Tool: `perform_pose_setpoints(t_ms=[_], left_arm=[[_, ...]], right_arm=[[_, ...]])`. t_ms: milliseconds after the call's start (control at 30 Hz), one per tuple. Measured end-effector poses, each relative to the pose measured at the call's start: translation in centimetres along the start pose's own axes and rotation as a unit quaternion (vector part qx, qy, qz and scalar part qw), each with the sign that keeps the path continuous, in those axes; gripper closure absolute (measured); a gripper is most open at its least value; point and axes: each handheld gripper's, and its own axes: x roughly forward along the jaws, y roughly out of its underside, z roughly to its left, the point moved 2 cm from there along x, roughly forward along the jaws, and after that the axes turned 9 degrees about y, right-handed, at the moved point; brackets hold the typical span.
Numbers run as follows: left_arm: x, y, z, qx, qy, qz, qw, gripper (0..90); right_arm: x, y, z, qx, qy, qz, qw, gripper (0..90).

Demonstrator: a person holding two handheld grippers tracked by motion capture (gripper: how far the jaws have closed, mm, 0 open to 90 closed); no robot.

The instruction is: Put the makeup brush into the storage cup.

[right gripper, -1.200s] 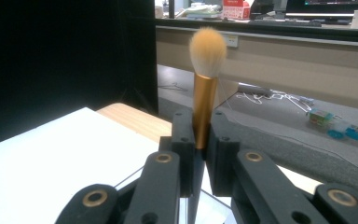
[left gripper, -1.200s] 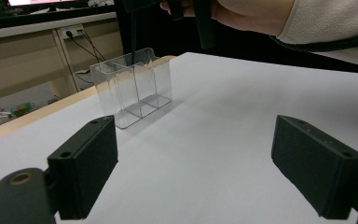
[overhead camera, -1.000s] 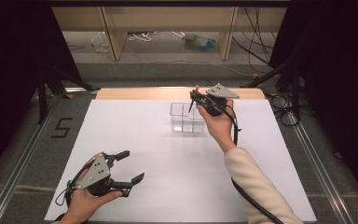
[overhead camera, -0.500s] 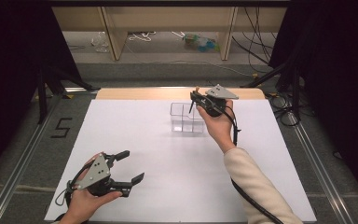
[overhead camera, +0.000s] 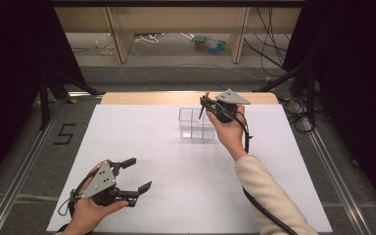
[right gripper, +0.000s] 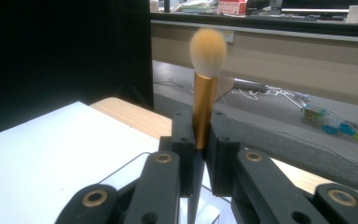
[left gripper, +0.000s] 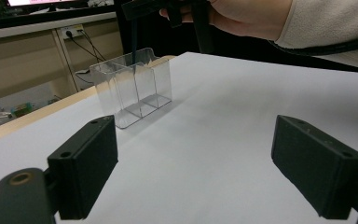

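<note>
A wide white desk (overhead camera: 176,196) with a bare wooden strip along its far edge carried a clear plastic organiser box (overhead camera: 198,124) divided into upright compartments, standing toward the far side near the middle. The left gripper (overhead camera: 133,174), held in a hand at the near left corner and well apart from the box, had its two black jaws spread wide with nothing between them; in the left gripper view they framed bare white desk, with the box farther off. The right gripper (overhead camera: 203,103) hovered over the box's right end, held by a hand in a cream sleeve (overhead camera: 269,196). Its jaws were clamped on a makeup brush with a gold metal collar and a tuft of orange-tipped pale bristles (right gripper: 206,88), bristles pointing up above the jaws. The brush's dark thin handle hung straight down from the jaws, reaching into the top of the box's far compartment in the left gripper view.
</note>
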Motion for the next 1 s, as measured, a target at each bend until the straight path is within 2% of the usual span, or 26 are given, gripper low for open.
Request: perform_pose_setpoints(t_ms=[167, 200, 300, 333, 400, 433, 567, 600, 733, 767, 867, 1000], left_arm=[[0.00, 0.00, 0.00, 0.000, 0.000, 0.000, 1.0000, 14.3], [0.00, 0.00, 0.00, 0.000, 0.000, 0.000, 1.0000, 14.3], [0.00, 0.00, 0.00, 0.001, -0.001, 0.000, 1.0000, 14.3], [0.00, 0.00, 0.00, 0.000, -0.001, 0.000, 1.0000, 14.3], [0.01, 0.00, 0.01, 0.000, -0.001, 0.000, 1.0000, 14.3], [0.01, 0.00, 0.01, 0.000, -0.001, 0.000, 1.0000, 14.3], [0.01, 0.01, 0.01, 0.000, -0.001, 0.000, 1.0000, 14.2], [0.01, 0.01, 0.01, 0.000, -0.001, 0.000, 1.0000, 14.3], [0.07, 0.03, 0.01, -0.001, 0.000, -0.003, 1.0000, 14.3], [0.03, 0.01, 0.01, 0.000, 0.000, 0.000, 1.0000, 14.3], [0.08, 0.02, 0.00, -0.001, 0.001, -0.002, 1.0000, 14.3], [0.08, 0.02, 0.00, -0.001, 0.001, -0.003, 1.0000, 14.2]], right_arm=[[0.00, 0.10, 0.03, 0.002, 0.000, 0.006, 1.0000, 83.7], [0.10, 0.09, -0.13, -0.009, 0.005, -0.003, 0.9999, 83.7], [0.18, 0.19, -0.13, -0.010, 0.003, -0.003, 0.9999, 83.7], [0.10, 0.24, 0.05, 0.001, 0.002, 0.008, 1.0000, 83.7], [0.29, 0.29, -0.08, -0.011, 0.006, -0.004, 0.9999, 83.7], [0.28, 0.33, -0.08, -0.012, 0.006, -0.001, 0.9999, 83.7], [0.29, 0.50, 0.18, 0.001, 0.001, 0.012, 0.9999, 83.7], [0.40, 0.53, 0.04, -0.009, 0.006, 0.003, 0.9999, 83.7], [0.44, 0.69, 0.15, -0.001, 0.003, 0.011, 0.9999, 83.7], [0.50, 0.71, -0.02, -0.012, 0.004, 0.006, 0.9999, 83.7], [0.49, 0.85, 0.15, -0.002, 0.000, 0.017, 0.9999, 83.7], [0.67, 0.97, 0.09, -0.008, 0.005, 0.010, 0.9999, 83.7]])
